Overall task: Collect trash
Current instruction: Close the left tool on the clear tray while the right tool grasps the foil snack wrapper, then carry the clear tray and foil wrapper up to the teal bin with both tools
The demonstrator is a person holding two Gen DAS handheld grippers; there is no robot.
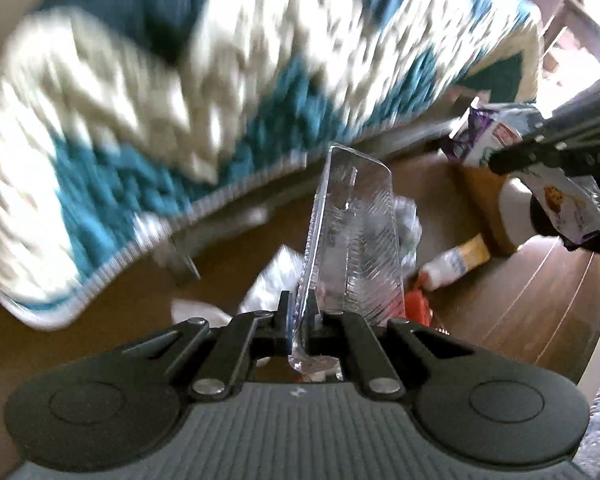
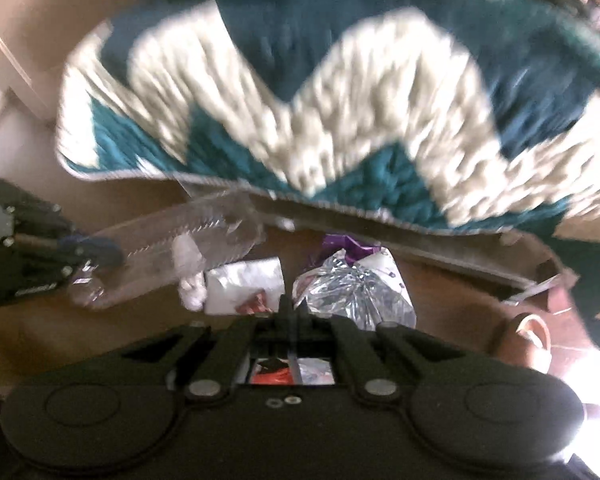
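Clearly both tongs are loaded above the cardboard box (image 1: 476,184). The left tongs (image 1: 300,316) pinch a clear plastic tray (image 1: 352,232) by one thin edge; the right tongs (image 2: 296,312) are closed on a crinkled foil wrapper (image 2: 352,288), also over the box. Judging by that shallow bite, the stiff tray could pivot or slip, dropping beside the box onto the teal rug (image 1: 140,100).
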